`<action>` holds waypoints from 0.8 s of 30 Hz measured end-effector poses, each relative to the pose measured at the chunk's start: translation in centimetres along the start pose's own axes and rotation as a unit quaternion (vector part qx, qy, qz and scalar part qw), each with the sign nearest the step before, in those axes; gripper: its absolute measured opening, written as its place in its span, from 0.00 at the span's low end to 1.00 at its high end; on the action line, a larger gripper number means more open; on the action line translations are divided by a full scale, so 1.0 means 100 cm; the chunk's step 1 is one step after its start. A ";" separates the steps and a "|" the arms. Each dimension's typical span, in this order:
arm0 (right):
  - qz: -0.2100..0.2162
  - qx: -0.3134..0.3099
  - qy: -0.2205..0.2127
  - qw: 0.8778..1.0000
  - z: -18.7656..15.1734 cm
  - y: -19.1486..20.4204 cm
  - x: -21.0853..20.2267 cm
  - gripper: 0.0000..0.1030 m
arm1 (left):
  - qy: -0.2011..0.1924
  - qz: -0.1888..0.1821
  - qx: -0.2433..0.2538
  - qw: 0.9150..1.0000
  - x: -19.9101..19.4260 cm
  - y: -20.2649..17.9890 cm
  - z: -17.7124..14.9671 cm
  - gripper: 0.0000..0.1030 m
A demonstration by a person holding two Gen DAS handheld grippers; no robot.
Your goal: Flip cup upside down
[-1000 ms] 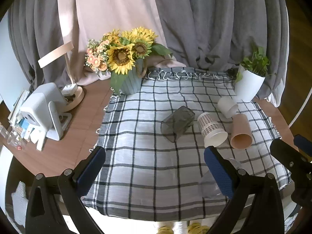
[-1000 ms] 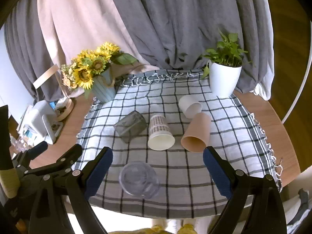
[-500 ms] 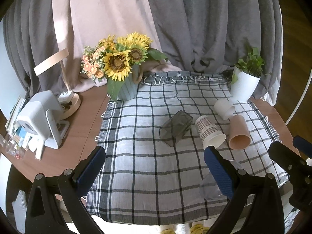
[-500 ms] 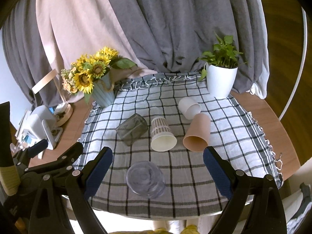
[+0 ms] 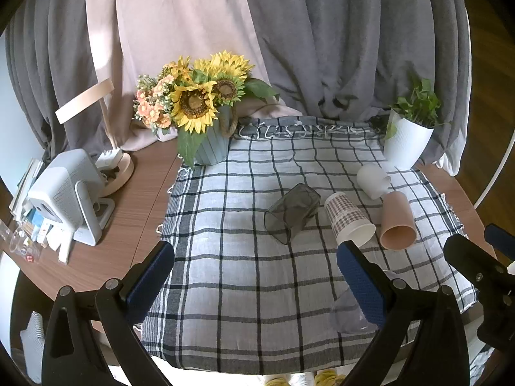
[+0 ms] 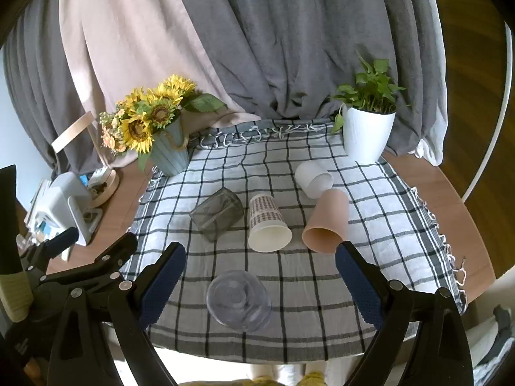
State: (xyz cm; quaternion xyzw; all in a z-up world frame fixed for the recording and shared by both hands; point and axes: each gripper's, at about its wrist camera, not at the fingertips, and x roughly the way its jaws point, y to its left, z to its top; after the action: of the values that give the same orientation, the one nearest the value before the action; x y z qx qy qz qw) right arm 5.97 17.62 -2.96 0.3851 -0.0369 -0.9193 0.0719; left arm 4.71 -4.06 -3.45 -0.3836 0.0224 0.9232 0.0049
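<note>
Both grippers spread wide, nothing held. Clear cup [image 6: 238, 300] stands on the cloth [image 6: 322, 331], base up, between the right gripper [image 6: 257, 276] fingers, nearer the left finger [image 6: 161, 281], not touching. From the left gripper [image 5: 257, 278] it sits behind the right finger [image 5: 362, 284], mostly hidden. Four cups lie on their sides beyond the fingertips: grey cup [image 6: 217, 214], checked cup [image 6: 267, 223], tan cup [image 6: 326, 222], white cup [image 6: 313, 180].

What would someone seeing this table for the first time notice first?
Probably the sunflower bouquet in its blue pot at the far left corner of the checked cloth. Next, the cups toppled mid-cloth: smoky grey cup, plaid paper cup, tan cup, white cup, with a clear cup nearest, between the open right gripper.
</note>
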 end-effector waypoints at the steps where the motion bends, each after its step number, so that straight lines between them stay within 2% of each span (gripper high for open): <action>1: 0.000 0.000 0.000 1.000 0.000 0.000 0.000 0.91 | 0.001 0.000 -0.001 1.000 0.001 0.000 0.001 1.00; 24: 0.000 -0.001 0.003 1.000 0.003 0.000 0.005 0.91 | 0.010 0.004 -0.006 1.000 0.012 -0.001 0.003 1.00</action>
State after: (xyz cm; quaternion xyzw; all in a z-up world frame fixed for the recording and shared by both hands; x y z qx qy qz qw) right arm 5.37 17.54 -3.09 0.3879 -0.0360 -0.9181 0.0721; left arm 3.68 -3.95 -4.06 -0.3926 0.0182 0.9195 -0.0012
